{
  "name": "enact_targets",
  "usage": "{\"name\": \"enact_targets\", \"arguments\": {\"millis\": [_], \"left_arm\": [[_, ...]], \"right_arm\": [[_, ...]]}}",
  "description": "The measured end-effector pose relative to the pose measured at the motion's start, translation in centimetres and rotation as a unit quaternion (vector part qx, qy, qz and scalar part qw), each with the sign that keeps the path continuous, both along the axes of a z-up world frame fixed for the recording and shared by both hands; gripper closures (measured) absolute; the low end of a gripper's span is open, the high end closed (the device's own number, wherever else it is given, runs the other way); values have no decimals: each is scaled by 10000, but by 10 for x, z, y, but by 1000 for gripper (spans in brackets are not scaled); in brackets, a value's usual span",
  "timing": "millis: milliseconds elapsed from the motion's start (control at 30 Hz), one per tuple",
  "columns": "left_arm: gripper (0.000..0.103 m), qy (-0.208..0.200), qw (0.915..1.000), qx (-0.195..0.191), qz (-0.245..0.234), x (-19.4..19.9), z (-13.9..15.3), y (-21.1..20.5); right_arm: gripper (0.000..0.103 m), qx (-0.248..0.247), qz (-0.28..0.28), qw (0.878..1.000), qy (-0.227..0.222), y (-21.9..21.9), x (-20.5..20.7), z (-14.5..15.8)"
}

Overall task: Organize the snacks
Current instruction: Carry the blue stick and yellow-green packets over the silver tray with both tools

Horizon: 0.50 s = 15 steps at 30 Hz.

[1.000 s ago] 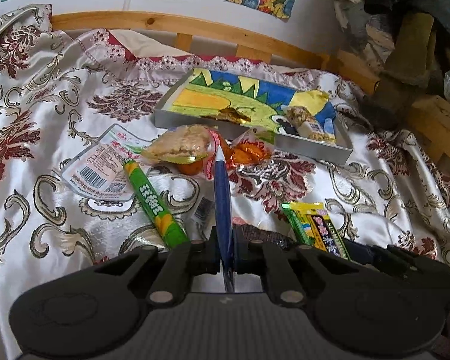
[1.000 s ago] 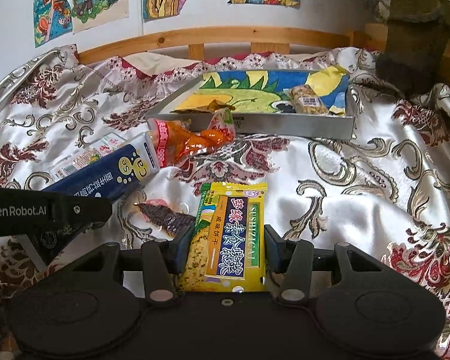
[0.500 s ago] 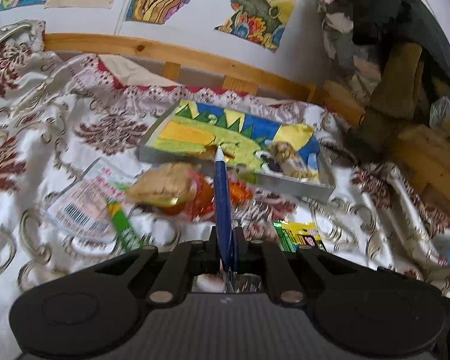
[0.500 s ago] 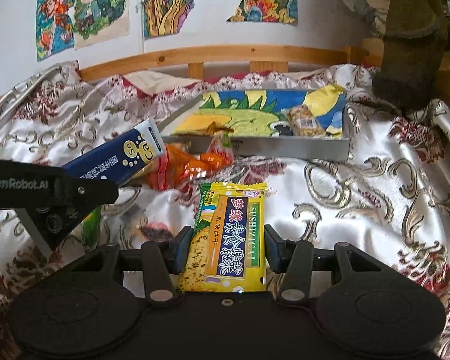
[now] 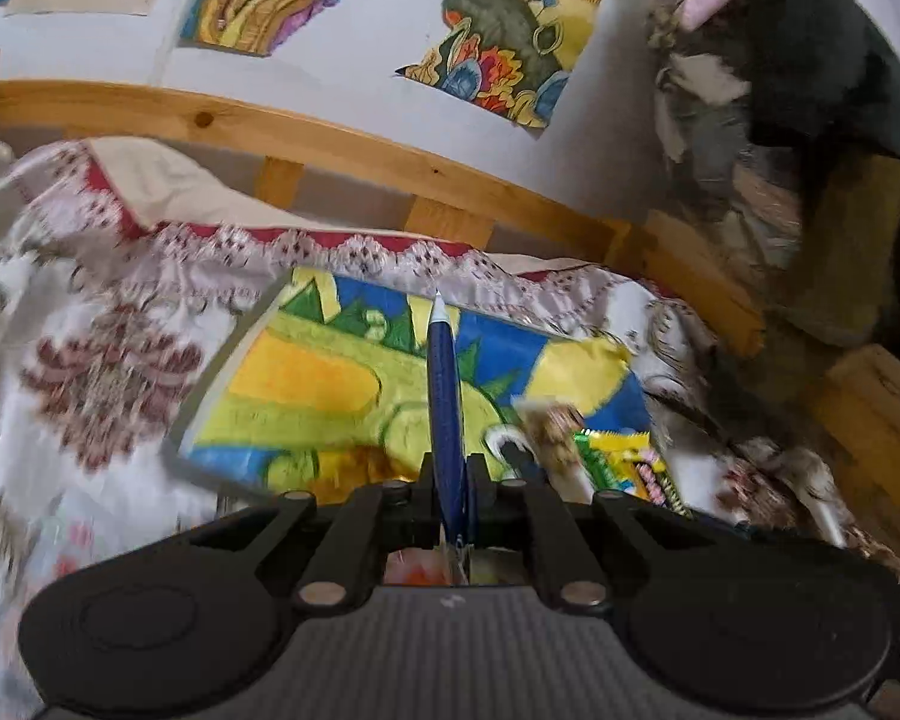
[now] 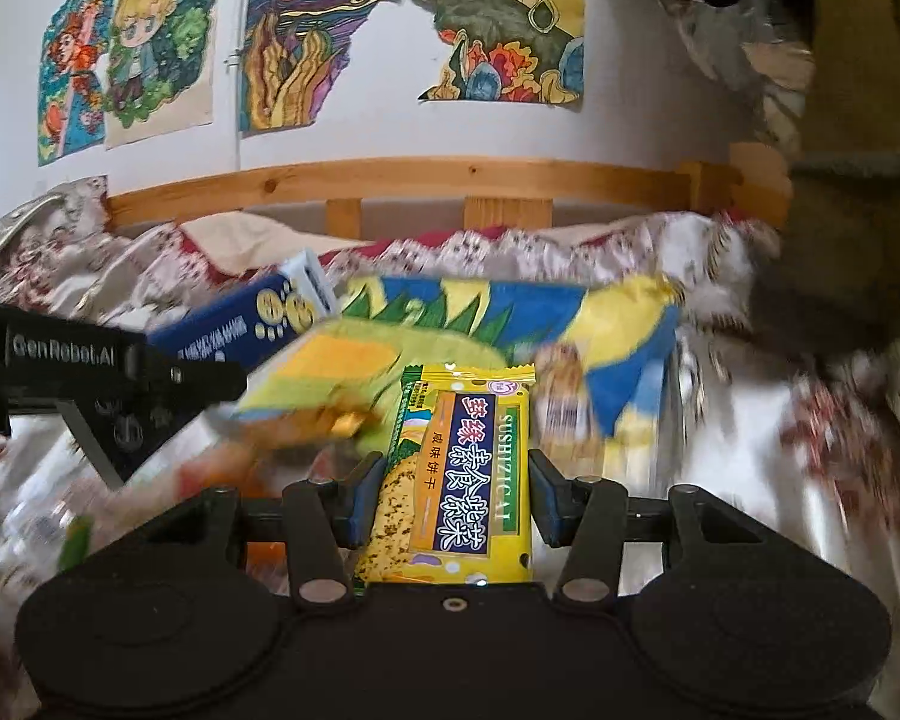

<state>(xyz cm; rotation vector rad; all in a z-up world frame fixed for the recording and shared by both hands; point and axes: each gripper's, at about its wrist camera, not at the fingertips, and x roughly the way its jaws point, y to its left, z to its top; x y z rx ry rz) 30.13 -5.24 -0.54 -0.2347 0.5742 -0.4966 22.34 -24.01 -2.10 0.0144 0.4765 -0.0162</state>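
My left gripper [image 5: 447, 483] is shut on a flat dark blue snack packet [image 5: 444, 396], held edge-on above the near part of the colourful tray [image 5: 306, 384]. In the right wrist view the left gripper [image 6: 150, 372] holds that blue packet [image 6: 252, 318] at the left, over the tray's [image 6: 534, 312] left end. My right gripper [image 6: 447, 504] is shut on a yellow and green biscuit packet [image 6: 462, 468], held just before the tray. A small wrapped snack [image 5: 555, 426] lies in the tray's right end, and shows in the right wrist view [image 6: 561, 396].
A patterned satin cloth [image 5: 90, 372] covers the bed. A wooden rail [image 6: 402, 180] and a wall with drawings stand behind the tray. Orange snack bags [image 6: 258, 468] lie blurred at the lower left. Dark clothing and wooden blocks [image 5: 840, 252] crowd the right.
Both grippers have risen and moved forward toward the tray, each keeping its packet. The loose snacks on the cloth have dropped below view.
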Motion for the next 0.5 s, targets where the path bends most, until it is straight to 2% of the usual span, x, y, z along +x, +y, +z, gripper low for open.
{"name": "enact_targets", "arguments": {"millis": [133,233,367,500], "left_arm": [[96,82,9998,176,-38,50,-3,-11],[96,20,9990,440,-9,71,-6,-21],[96,23,9979,654,-22,87,-15,-31],[96,328,9971,689,32,103,-30,-35]], "right_arm": [[52,-19,146,9998,144,-9,58,5],[52,-111,150,9992,361,-8,94,-2],[52,-257,105,9976,627,-6,123,-19],[52,-286,93,9966,769,-4,133,-30]]}}
